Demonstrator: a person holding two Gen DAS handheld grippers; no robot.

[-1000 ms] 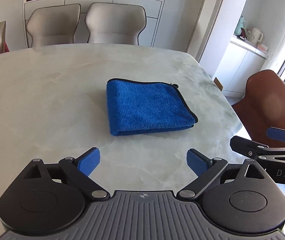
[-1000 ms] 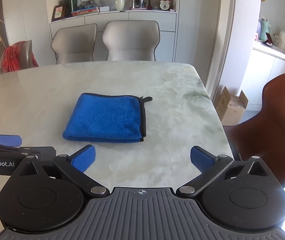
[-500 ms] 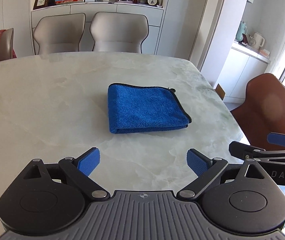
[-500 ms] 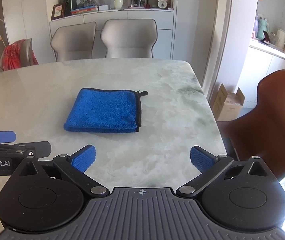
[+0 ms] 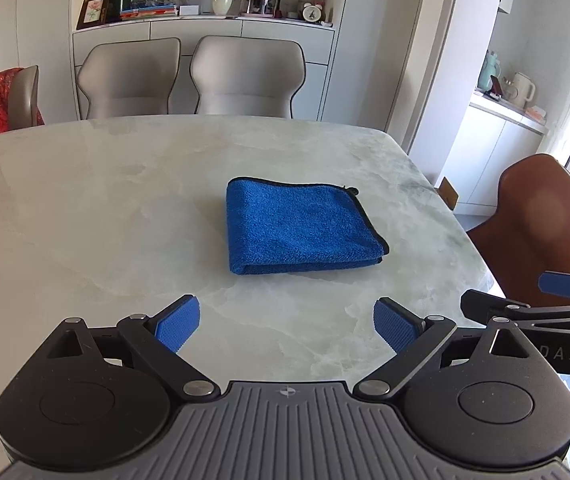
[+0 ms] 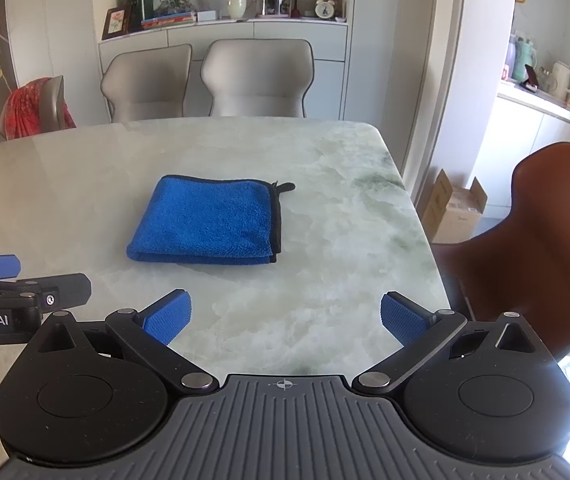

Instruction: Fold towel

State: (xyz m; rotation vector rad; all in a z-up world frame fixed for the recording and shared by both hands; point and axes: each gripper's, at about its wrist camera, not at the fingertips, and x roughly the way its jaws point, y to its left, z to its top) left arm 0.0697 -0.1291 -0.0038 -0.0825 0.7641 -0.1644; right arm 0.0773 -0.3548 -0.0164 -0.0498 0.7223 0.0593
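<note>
One blue towel (image 5: pixel 301 226), folded into a square, lies mid-frame on the marble table (image 5: pixel 85 208). The left gripper (image 5: pixel 287 324) and right gripper (image 6: pixel 285 318), both spread wide and empty, hover at bottom. Two grey chairs (image 5: pixel 189 76) stand beyond, upper centre.

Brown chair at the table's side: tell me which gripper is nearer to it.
Right. The right gripper is held at the table edge next to the brown chair; the left gripper is on its far side, farther from the chair, roughly facing the folded blue towel.
</note>
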